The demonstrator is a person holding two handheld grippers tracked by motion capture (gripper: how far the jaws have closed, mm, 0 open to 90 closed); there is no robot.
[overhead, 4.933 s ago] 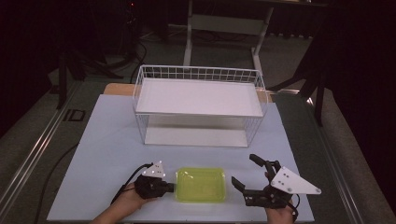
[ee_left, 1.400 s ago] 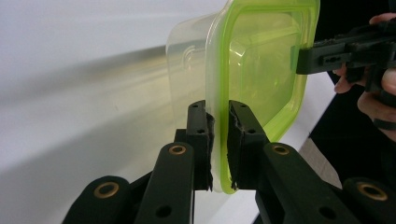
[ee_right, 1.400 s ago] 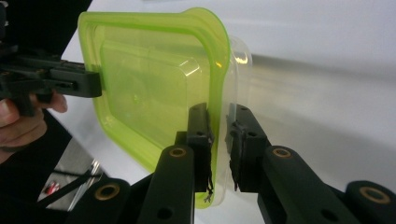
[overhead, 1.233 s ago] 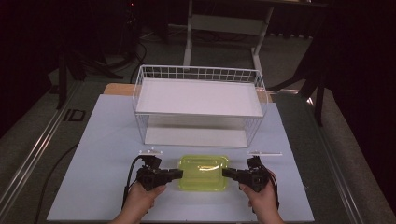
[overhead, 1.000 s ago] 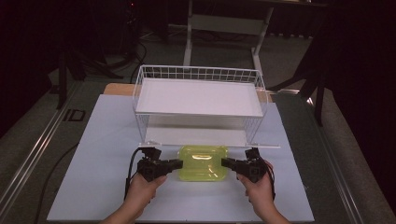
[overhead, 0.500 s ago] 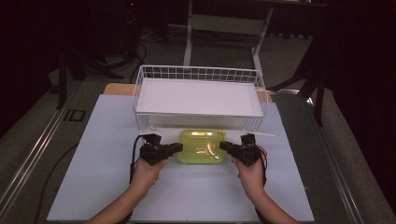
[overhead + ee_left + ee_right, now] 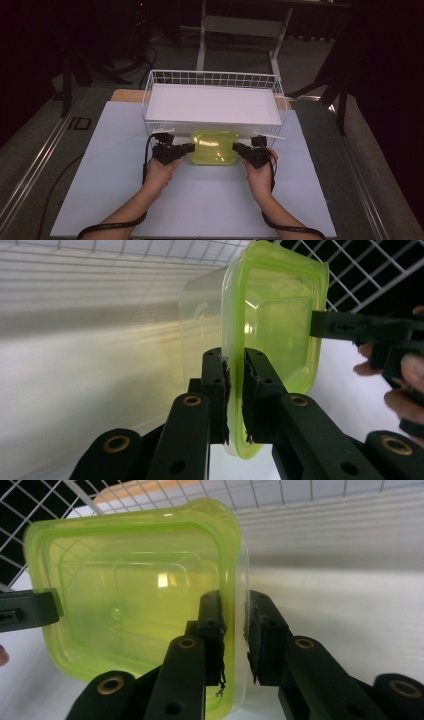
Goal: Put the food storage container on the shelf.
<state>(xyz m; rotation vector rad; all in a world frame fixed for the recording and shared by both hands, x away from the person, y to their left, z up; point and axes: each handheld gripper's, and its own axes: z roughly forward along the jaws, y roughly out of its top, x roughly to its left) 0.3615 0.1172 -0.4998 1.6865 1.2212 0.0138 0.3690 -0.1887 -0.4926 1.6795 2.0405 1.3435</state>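
Left hand-held gripper (image 7: 186, 147) and right hand-held gripper (image 7: 238, 147) are both clamping the green box (image 7: 215, 147) mid-counter, touching the wire basket (image 7: 214, 79); next probably lifting it over the rim, level.

overhead forward-down, gripper cameras close, sharing container (image 7: 215, 147)

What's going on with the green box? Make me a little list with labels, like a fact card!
Thing held: green-lidded clear box
Who holds it: a person, one gripper in each hand
Left gripper: pinching the box's left rim
Right gripper: pinching the box's right rim
Where the box is: at the front edge of the white wire basket, under its raised floor
Under everything: white table sheet
Inside the box: looks empty
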